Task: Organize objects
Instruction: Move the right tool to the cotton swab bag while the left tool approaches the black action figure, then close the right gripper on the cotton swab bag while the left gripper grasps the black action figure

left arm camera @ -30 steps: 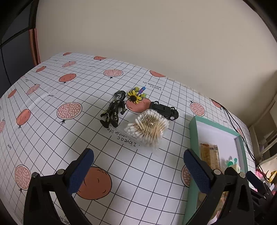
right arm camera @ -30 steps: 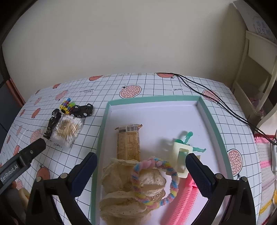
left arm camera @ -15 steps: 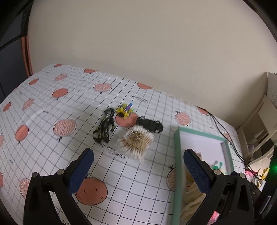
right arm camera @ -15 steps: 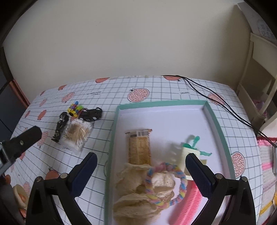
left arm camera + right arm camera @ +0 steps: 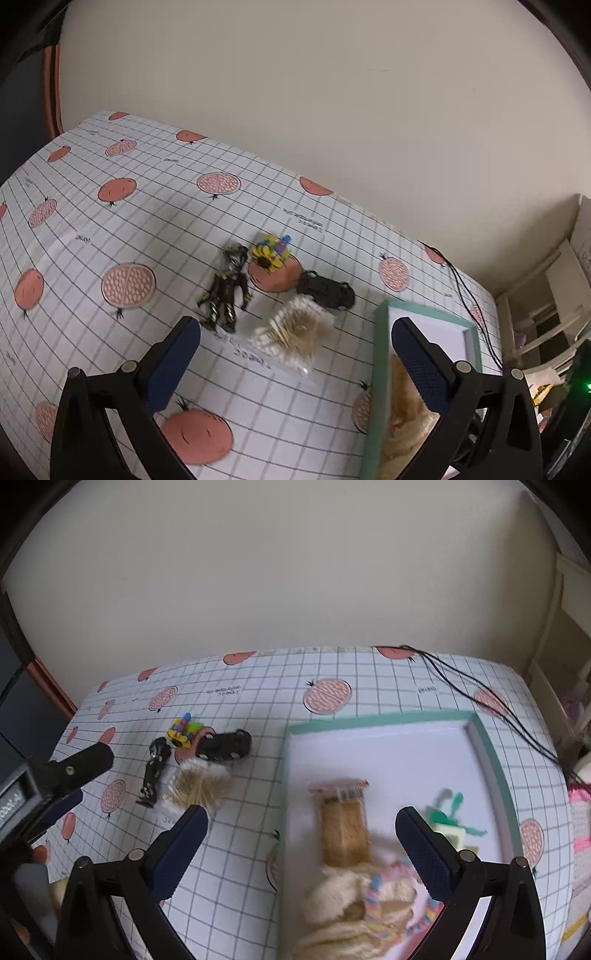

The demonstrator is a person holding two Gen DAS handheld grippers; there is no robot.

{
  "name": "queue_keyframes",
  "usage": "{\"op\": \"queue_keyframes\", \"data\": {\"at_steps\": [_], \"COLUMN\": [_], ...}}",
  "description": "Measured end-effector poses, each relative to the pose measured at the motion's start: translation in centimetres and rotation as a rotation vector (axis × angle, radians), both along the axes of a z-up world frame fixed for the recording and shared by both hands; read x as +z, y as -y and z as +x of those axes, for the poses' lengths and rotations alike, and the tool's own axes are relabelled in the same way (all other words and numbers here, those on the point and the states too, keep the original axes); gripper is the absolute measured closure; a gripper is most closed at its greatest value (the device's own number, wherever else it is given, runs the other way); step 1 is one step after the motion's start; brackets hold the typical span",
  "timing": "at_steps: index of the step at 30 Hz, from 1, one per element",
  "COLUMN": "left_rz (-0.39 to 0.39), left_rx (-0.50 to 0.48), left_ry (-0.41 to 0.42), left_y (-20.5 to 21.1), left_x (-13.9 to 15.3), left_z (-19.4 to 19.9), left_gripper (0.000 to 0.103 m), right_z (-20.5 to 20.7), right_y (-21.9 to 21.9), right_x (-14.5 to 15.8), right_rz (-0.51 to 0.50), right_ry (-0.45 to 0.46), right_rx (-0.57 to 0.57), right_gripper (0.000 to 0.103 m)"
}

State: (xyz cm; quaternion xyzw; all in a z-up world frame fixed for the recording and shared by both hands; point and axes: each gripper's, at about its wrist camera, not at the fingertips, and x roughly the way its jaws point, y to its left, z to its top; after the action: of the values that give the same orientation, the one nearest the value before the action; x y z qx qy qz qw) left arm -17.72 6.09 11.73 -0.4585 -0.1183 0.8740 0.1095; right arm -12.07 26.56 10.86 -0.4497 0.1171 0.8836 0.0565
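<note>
Left gripper: hung above the desk with its fingers spread wide and nothing between them.
Right gripper: fingers also wide apart and empty, hanging over the near left edge of the tray.
Desk: covered in a white grid cloth printed with orange fruit.
Cotton swabs: a clear pack lying on the cloth, just left of the tray and straight ahead between the left gripper's fingers.
Toy figure: dark, lying flat, just left of the swabs.
Toy car: black, behind the swabs, close to the tray's far left corner.
Colourful bead toy: yellow and multicoloured, behind the figure and beside the car.
Tray: mint-green rim, white floor, on the right half of the desk.
Snack bar: wrapped, lying lengthwise in the tray's left part.
Green and cream clip: in the tray to the right of the bar, blurred.
Cream lace cloth: bunched at the tray's near end.
Pastel hair tie: resting on the cloth.
Black cables: running across the far right corner of the desk.
</note>
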Motion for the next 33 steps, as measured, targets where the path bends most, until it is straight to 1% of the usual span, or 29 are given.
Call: {"op": "queue_keyframes", "data": {"at_steps": [3, 8, 12, 16, 22, 24, 26, 29, 33], "left_rz": [-0.010, -0.072, -0.081, -0.066, -0.051, -0.049, -0.068, -0.069, -0.080], "left_rx": [0.003, -0.007, 0.003, 0.020, 0.017, 0.013, 0.005, -0.016, -0.024], "left_ry": [0.013, 0.046, 0.090, 0.130, 0.135, 0.140, 0.146, 0.149, 0.169], "left_y": [0.7, 1.9, 3.3, 4.8, 5.2, 5.2, 4.7, 4.1, 3.5], "left_x": [-0.3, -1.6, -3.1, -4.5, -5.4, -5.8, -6.2, -6.8, -8.3], "left_z": [-1.3, -3.6, -5.7, -7.3, -8.1, -8.2, -8.2, -8.1, -8.1], "left_gripper": [0.000, 0.000, 0.000, 0.000, 0.000, 0.000, 0.000, 0.000, 0.001], "right_z": [-1.3, -3.8, -5.3, -6.9, -8.9, -9.1, -9.2, -9.2, -9.1], "right_y": [1.0, 2.5, 4.1, 5.8, 8.7, 9.4, 10.0, 10.5, 11.1], "right_x": [0.2, 0.1, -0.4, -1.8, -4.4, -5.2, -6.0, -7.1, -8.3], "right_rz": [-0.001, -0.031, -0.032, -0.042, -0.045, -0.032, -0.023, -0.024, -0.008], "right_ry": [0.002, 0.000, -0.008, 0.006, 0.061, 0.074, 0.084, 0.097, 0.116], "right_rx": [0.026, 0.037, 0.064, 0.100, 0.140, 0.149, 0.159, 0.171, 0.172], "right_gripper": [0.000, 0.002, 0.005, 0.008, 0.008, 0.008, 0.009, 0.009, 0.009]}}
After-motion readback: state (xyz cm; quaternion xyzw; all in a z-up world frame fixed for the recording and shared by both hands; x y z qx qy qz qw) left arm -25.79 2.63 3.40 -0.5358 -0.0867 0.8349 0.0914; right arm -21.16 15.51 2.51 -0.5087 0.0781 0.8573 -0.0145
